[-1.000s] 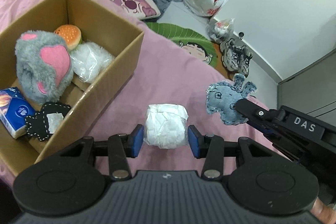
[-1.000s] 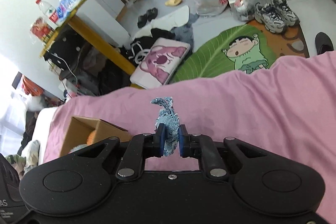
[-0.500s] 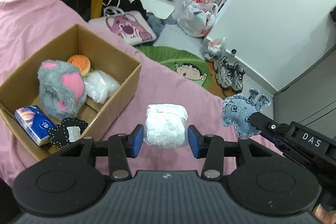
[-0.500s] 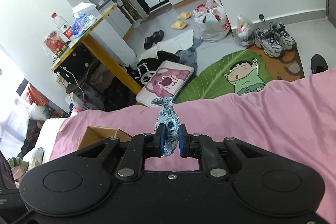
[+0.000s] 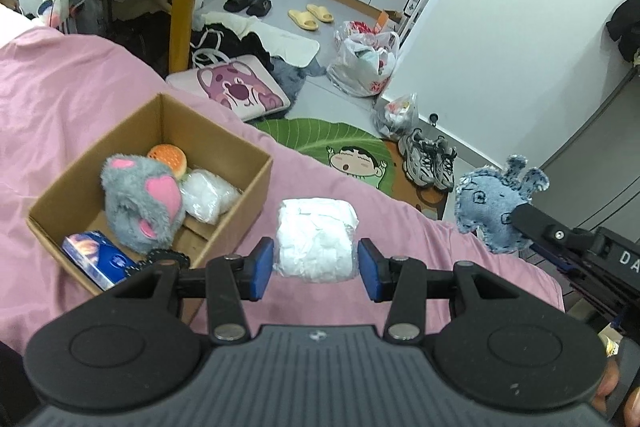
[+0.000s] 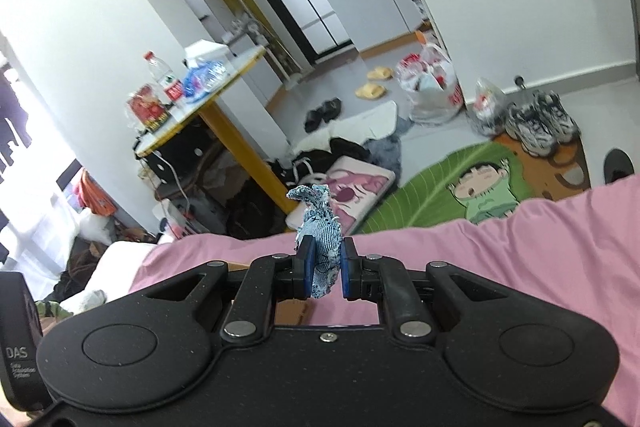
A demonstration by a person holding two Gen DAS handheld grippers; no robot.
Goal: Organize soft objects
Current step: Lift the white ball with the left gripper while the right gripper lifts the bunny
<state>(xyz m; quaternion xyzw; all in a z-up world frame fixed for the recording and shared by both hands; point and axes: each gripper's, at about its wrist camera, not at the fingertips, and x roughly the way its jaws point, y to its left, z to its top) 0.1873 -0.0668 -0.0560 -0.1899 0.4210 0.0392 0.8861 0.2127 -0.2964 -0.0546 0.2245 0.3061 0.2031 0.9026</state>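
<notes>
My left gripper (image 5: 316, 263) is shut on a white wrapped soft bundle (image 5: 316, 239), held in the air above the pink bedcover (image 5: 80, 99), to the right of an open cardboard box (image 5: 224, 155). In the box lie a grey plush paw (image 5: 140, 207), a burger toy (image 5: 168, 157), a white bag (image 5: 208, 197), a blue tissue pack (image 5: 96, 259) and a black patch (image 5: 168, 259). My right gripper (image 6: 323, 271) is shut on a denim elephant toy (image 6: 318, 227), which also shows at the right of the left wrist view as the same denim elephant (image 5: 492, 207).
The bed's edge runs past the box; beyond it the floor holds a green cartoon mat (image 5: 340, 147), sneakers (image 5: 432, 159), a pink cushion (image 5: 236, 93), plastic bags (image 5: 364, 63) and slippers (image 5: 310, 17). A yellow-legged table (image 6: 216, 95) stands at the left.
Both grippers have risen and drawn back from the bed with their loads still held; the box now looks smaller and lower, and more of the floor and room shows.
</notes>
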